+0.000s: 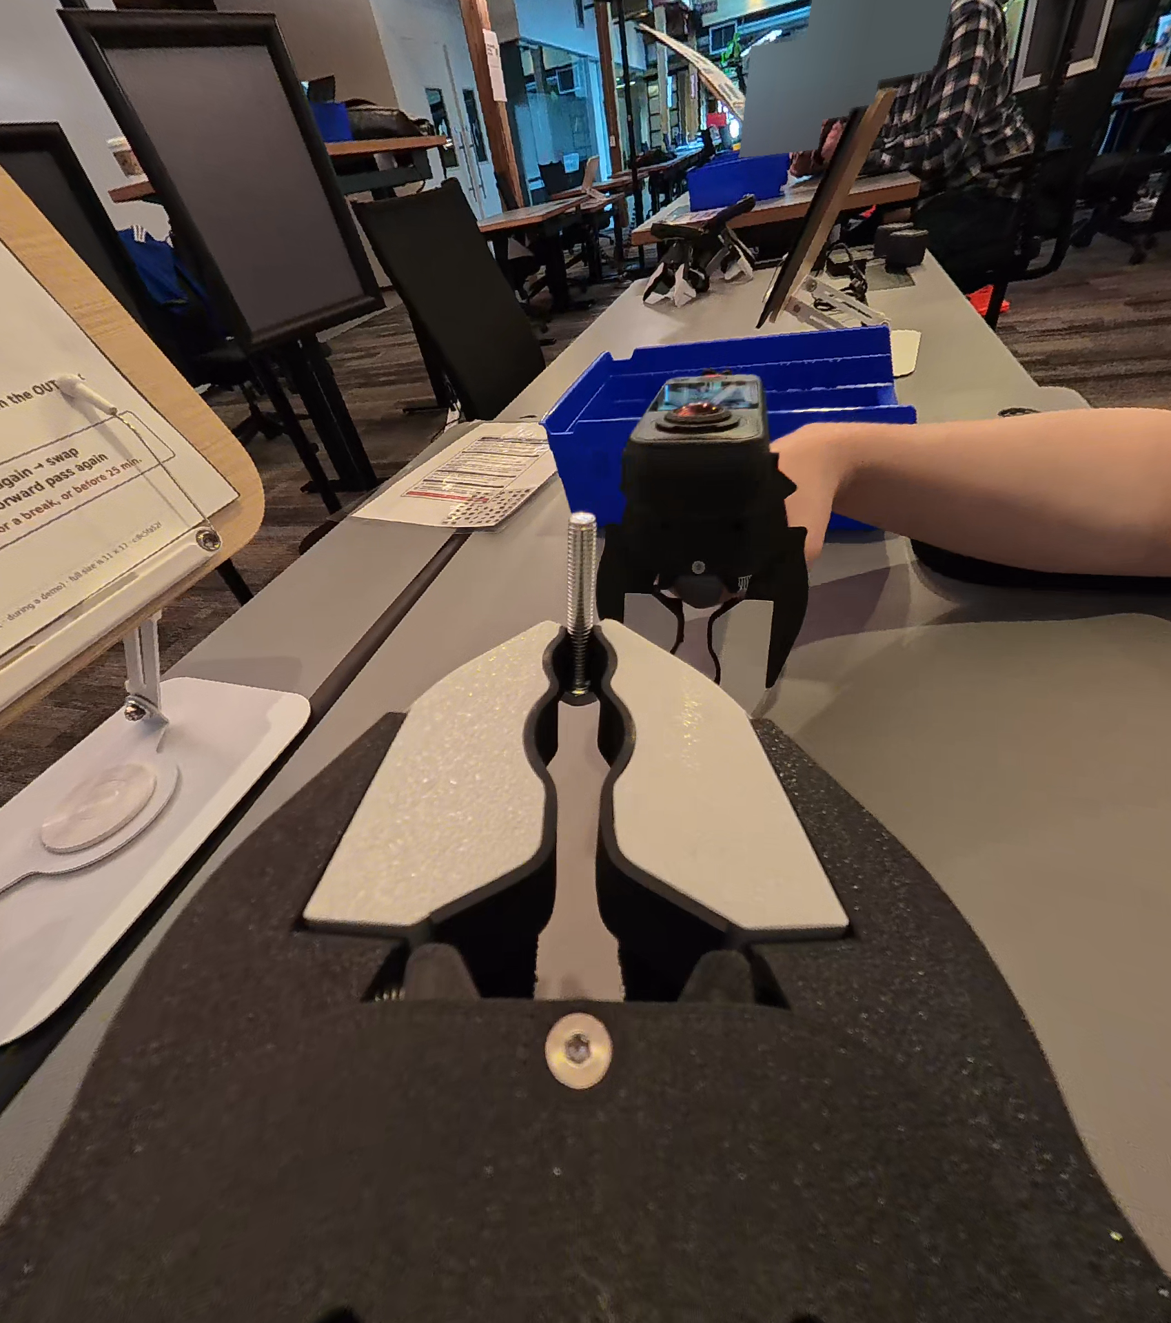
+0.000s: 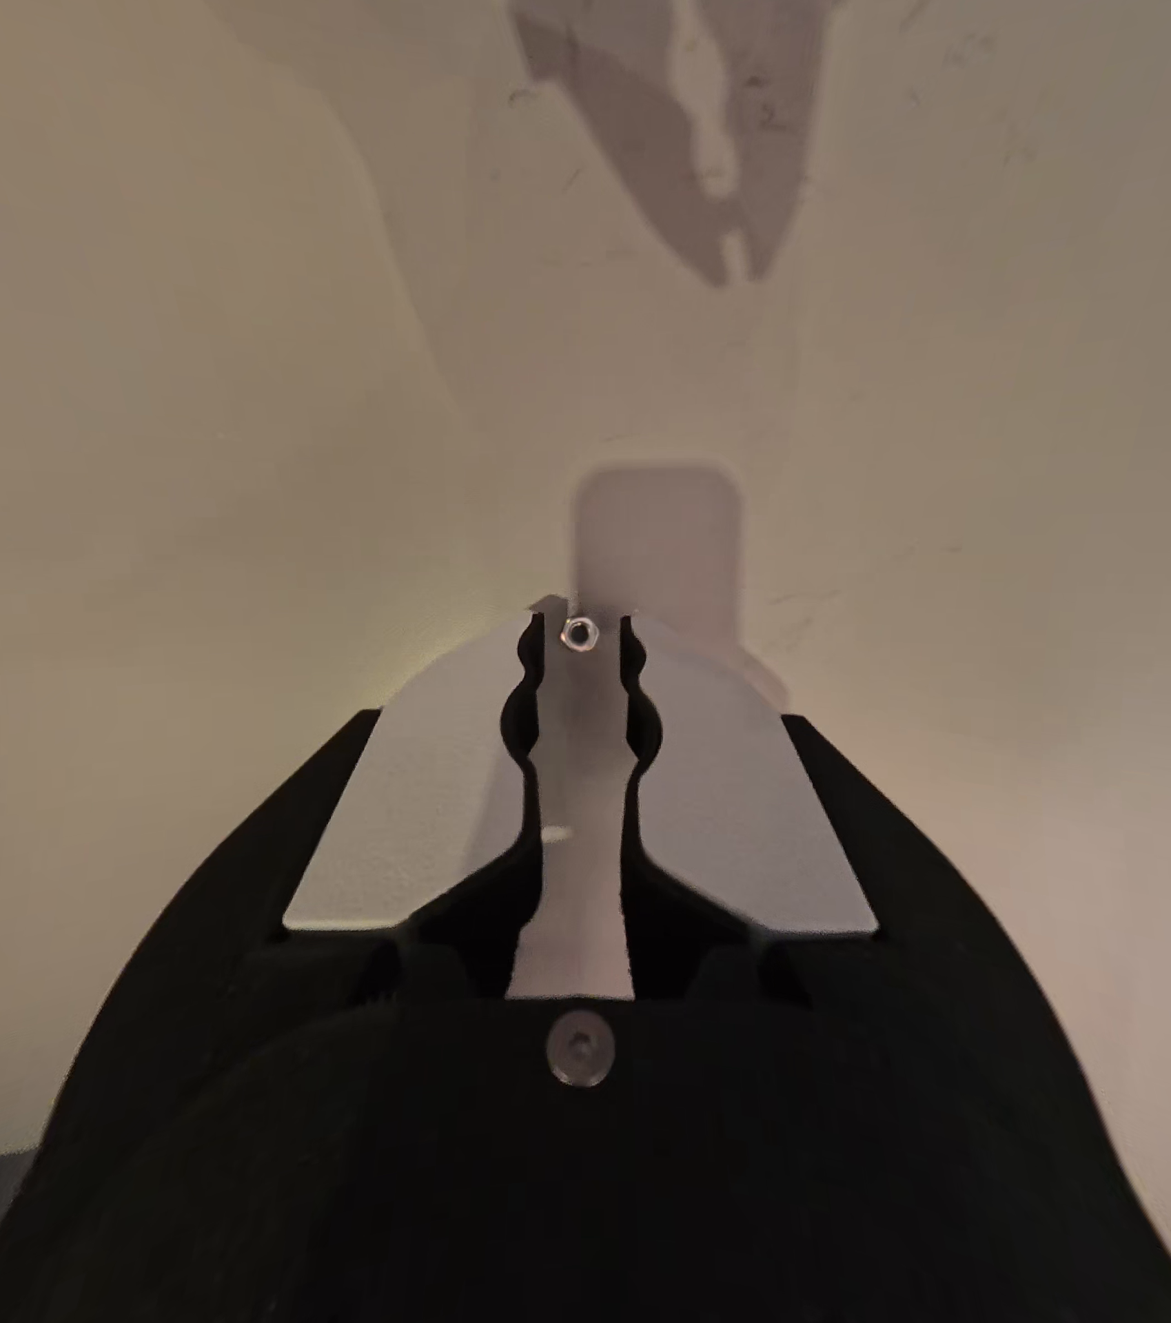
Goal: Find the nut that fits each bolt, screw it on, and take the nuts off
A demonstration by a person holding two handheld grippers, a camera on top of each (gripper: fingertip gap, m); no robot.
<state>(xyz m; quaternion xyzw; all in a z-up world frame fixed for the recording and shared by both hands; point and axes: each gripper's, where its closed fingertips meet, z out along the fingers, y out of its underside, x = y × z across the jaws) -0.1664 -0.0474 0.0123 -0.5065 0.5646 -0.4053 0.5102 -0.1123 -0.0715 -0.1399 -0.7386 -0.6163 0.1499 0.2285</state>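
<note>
In the left wrist view my left gripper is shut on a silver threaded bolt. The bolt stands upright between the fingertips, with its threaded end up. My right gripper shows just behind it, pointing down at the grey table, with a bare forearm behind it. In the right wrist view my right gripper is open and looks straight down. A small silver nut lies flat on the table between its fingertips, touching neither finger.
A blue bin stands behind the right gripper. A laminated sheet lies to its left. A wooden sign stand on a white base sits at the left by the table edge. Chairs, desks and a seated person are farther back. The grippers' ends are close to 15 cm from one another.
</note>
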